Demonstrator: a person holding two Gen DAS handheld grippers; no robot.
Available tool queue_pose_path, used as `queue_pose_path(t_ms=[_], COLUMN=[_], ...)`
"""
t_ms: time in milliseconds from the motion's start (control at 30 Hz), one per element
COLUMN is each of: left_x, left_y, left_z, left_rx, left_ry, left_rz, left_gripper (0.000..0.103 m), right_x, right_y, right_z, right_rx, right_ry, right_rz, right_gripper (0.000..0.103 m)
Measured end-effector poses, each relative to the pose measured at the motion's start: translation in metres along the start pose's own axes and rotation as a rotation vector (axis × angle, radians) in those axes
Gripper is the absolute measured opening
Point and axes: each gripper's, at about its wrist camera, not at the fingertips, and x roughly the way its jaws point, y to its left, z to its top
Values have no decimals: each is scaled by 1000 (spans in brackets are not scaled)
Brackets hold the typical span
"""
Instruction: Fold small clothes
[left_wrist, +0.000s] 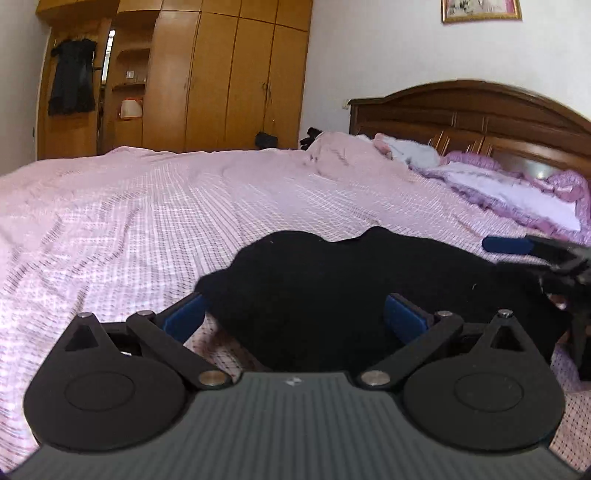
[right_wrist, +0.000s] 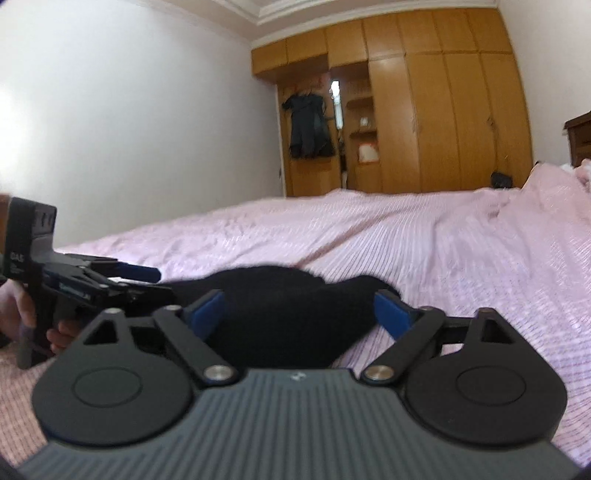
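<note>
Both hand-held grippers are seen with blue pads spread wide and gripping nothing: the left gripper (left_wrist: 293, 317) and the right gripper (right_wrist: 297, 314). White lettering on the left gripper's camera block is too blurred to be read. A black garment (left_wrist: 351, 291) is laid on the pink checked bedsheet (left_wrist: 147, 221), just beyond both sets of fingertips.

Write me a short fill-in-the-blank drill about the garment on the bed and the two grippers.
1. The garment lying on the pink bedspread is ____ in colour.
2. The left gripper has its jaws ____, nothing pinched.
3. The right gripper has pads coloured ____.
4. Behind the bed stands a wooden ____.

Missing words: black; open; blue; wardrobe
</note>
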Motion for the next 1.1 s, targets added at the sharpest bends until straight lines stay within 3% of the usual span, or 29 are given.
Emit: queue_pose_path(t_ms=[333,1100], left_x=[11,13], left_y=[0,-1], left_z=[-7,-13], left_rx=[2,22], left_ry=[3,-3], left_rz=[-23,-18], left_gripper=[103,103], right_x=[10,14], right_y=[8,8], right_z=[-6,-7], right_rx=[-12,-11], right_ry=[47,54], right_rz=[3,-3], right_gripper=[103,103])
